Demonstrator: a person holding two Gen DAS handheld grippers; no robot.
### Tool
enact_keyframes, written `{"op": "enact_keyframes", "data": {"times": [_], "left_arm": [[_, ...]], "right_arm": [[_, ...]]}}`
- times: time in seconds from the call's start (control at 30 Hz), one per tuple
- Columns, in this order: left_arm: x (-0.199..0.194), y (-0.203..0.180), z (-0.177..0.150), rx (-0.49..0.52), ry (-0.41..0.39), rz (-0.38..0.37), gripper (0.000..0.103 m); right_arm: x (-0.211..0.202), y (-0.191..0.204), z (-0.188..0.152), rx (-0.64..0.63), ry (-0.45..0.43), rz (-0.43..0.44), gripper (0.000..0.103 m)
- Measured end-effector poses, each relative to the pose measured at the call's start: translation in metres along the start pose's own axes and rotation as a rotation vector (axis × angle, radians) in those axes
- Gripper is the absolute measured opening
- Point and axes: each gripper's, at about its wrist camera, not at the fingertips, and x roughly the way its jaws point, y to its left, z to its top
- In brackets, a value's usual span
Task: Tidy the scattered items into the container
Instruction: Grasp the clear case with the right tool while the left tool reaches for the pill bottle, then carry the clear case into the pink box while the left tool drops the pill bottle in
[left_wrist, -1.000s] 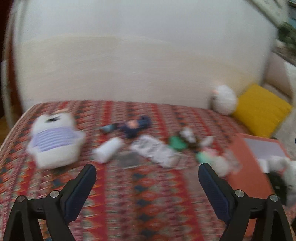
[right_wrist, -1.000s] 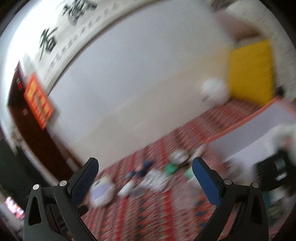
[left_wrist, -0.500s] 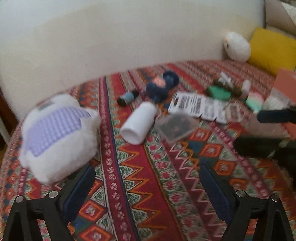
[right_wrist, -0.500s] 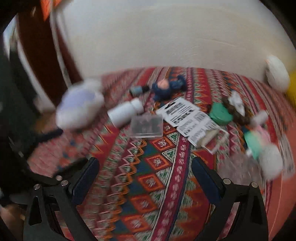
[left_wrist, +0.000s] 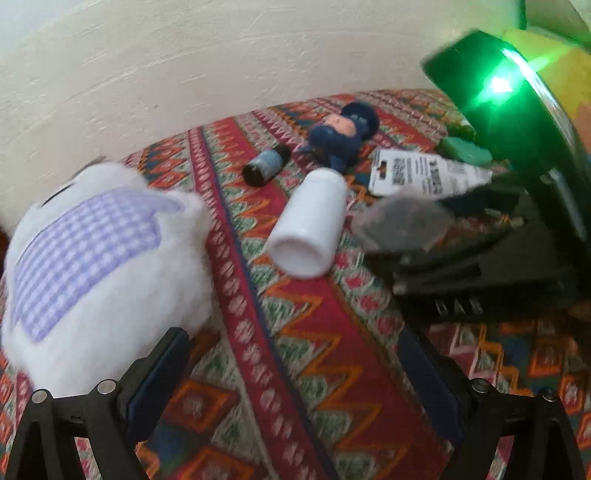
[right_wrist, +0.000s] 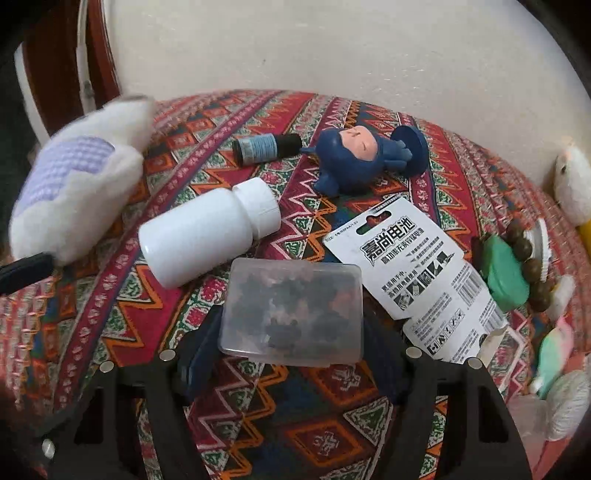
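My right gripper (right_wrist: 295, 332) is shut on a clear plastic box (right_wrist: 295, 310) of dark bits, its pads against the box's two short sides on the patterned bedspread (right_wrist: 325, 439). In the left wrist view the same box (left_wrist: 402, 221) shows blurred under the right gripper's black body (left_wrist: 517, 229). My left gripper (left_wrist: 295, 373) stands open and holds nothing, just in front of a white plush toy (left_wrist: 92, 266) with a purple check patch. Between them lies a white bottle (right_wrist: 207, 229). The container is out of view.
Behind the box lie a small dark vial (right_wrist: 266, 146), a blue figurine (right_wrist: 354, 158) and a battery card (right_wrist: 413, 266). To the right are a green piece (right_wrist: 506, 273), brown beads (right_wrist: 532, 258), a white plush (right_wrist: 572, 184) and a pale wall (right_wrist: 332, 48).
Both grippers dropped low and close to the bedspread. The right gripper's fingers closed in around the clear box; the left stayed open and drew near the plush toy.
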Motion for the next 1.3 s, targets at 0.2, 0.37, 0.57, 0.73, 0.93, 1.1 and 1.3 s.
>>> {"op": "enact_keyframes", "data": {"times": [0.2,0.37,0.57,0.73,0.93,1.1,1.3], "left_arm": [[0.036,-0.010,0.032,0.052,0.012,-0.033,0.096],[0.073,-0.015,0.059,0.051,0.067,0.003,0.079],[0.025,-0.014,0.044,-0.063,0.065,-0.004,0.044],[-0.098,-0.031,0.005,-0.198,-0.054,0.106,0.045],[-0.217,-0.051,-0.032,-0.304,-0.233,0.281,0.045],[-0.281,-0.071,-0.037,-0.258,-0.390,0.388,0.045],[-0.307,-0.096,-0.032,-0.195,-0.441,0.398,0.045]], "right_arm": [[-0.048,-0.037,-0.024,0.087,-0.036,0.061,0.073],[-0.108,-0.061,-0.050,0.166,-0.105,0.100,0.073],[-0.167,-0.076,-0.074,0.230,-0.198,0.164,0.073],[-0.210,-0.053,-0.090,0.204,-0.286,0.198,0.073],[-0.247,-0.003,-0.113,0.124,-0.399,0.174,0.073],[-0.283,0.021,-0.127,0.060,-0.483,0.161,0.073],[-0.323,0.026,-0.137,0.036,-0.590,0.113,0.073]]}}
